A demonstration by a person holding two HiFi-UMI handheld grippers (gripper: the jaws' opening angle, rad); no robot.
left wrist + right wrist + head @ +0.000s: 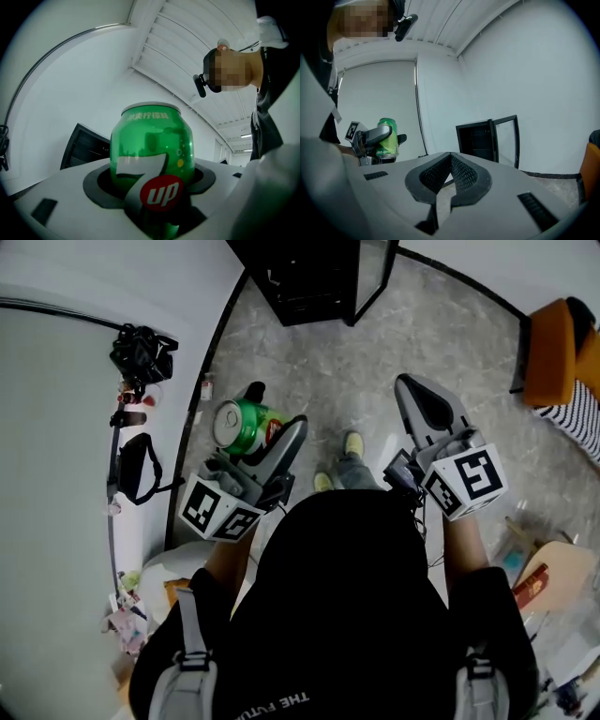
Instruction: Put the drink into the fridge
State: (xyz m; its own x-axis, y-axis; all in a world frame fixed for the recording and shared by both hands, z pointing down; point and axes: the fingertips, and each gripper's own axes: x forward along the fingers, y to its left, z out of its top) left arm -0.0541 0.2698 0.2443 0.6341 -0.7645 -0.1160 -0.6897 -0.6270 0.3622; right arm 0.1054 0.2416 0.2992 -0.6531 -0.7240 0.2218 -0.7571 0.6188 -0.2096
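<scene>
A green 7up can stands upright between the jaws of my left gripper, which is shut on its sides at waist height. In the left gripper view the can fills the space between the grey pads. My right gripper is shut with nothing in it, its tips meeting. A black fridge stands ahead against the wall with its glass door swung open. From the right gripper view the fridge shows dark shelves, and the can shows at the left.
Grey stone floor lies between me and the fridge. A black bag and a stand lean at the left wall. An orange seat stands at the right. Boxes and papers lie at the lower right.
</scene>
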